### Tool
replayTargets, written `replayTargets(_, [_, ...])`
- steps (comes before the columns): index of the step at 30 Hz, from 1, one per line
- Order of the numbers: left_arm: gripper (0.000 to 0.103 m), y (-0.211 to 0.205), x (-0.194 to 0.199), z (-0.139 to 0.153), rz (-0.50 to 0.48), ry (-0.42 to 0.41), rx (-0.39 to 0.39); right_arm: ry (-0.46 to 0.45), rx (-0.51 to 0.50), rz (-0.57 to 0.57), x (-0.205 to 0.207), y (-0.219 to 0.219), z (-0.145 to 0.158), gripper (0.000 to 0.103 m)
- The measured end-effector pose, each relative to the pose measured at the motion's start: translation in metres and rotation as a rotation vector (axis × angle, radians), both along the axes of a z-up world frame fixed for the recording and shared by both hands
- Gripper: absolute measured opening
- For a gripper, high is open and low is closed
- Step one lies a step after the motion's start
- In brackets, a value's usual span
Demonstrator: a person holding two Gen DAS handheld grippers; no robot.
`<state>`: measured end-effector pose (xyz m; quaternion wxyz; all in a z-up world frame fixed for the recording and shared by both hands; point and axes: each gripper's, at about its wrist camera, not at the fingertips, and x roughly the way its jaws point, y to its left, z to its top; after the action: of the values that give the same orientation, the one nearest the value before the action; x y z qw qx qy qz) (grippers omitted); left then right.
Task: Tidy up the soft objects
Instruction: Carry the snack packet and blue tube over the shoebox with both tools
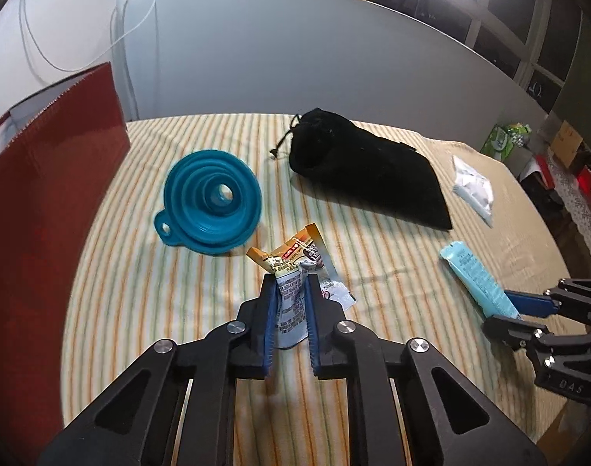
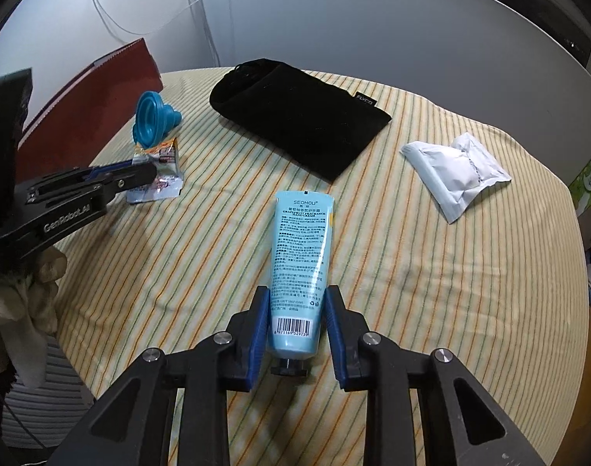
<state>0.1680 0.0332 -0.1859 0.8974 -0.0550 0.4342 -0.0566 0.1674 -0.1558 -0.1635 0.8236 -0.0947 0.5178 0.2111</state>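
Striped cloth [image 2: 412, 291] over round table, bearing all items. Red folder [image 1: 43, 202] upright along left edge. Black drawstring pouch [image 2: 295, 124] flat near far side, mouth turned toward teal collapsible funnel [image 1: 214, 206], tipped on its rim well apart from pouch. Left gripper [image 1: 291, 283] closed on crumpled orange-and-white snack sachet [image 1: 295, 272], blue pads [image 1: 270, 310] pinching its lower half, upper half fanned out just before funnel; whether sachet touched cloth, not discernible. Right gripper [image 2: 297, 295] closed narrowly on pale blue hand cream tube [image 2: 301, 256], pads against cap end, black cap toward camera, crimped end pointing at pouch; tube low over cloth, contact not discernible. White sealed packet [image 2: 454, 171] flat to right of tube, well apart from pouch. Green box [image 1: 505, 139] beyond table edge, far right.
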Motion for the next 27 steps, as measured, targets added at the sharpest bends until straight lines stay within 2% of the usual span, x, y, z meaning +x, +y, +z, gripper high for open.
replayTargets(7, [0.011,0.008,-0.010,0.004,0.013,-0.003,-0.097,-0.011,0.029,-0.029,0.000,-0.010,0.005,0.025])
replayTargets(17, [0.011,0.015,-0.034,0.041,0.001,-0.079,-0.125,-0.052,0.077,0.002,-0.002,-0.006,0.035,0.025])
replayTargets(22, [0.011,0.046,-0.056,0.075,0.036,-0.143,-0.119,-0.096,0.112,0.064,-0.002,0.016,0.067,0.025])
replayTargets(27, [0.011,0.086,-0.080,0.101,0.116,-0.206,-0.088,-0.132,0.140,0.141,0.003,0.053,0.094,0.025])
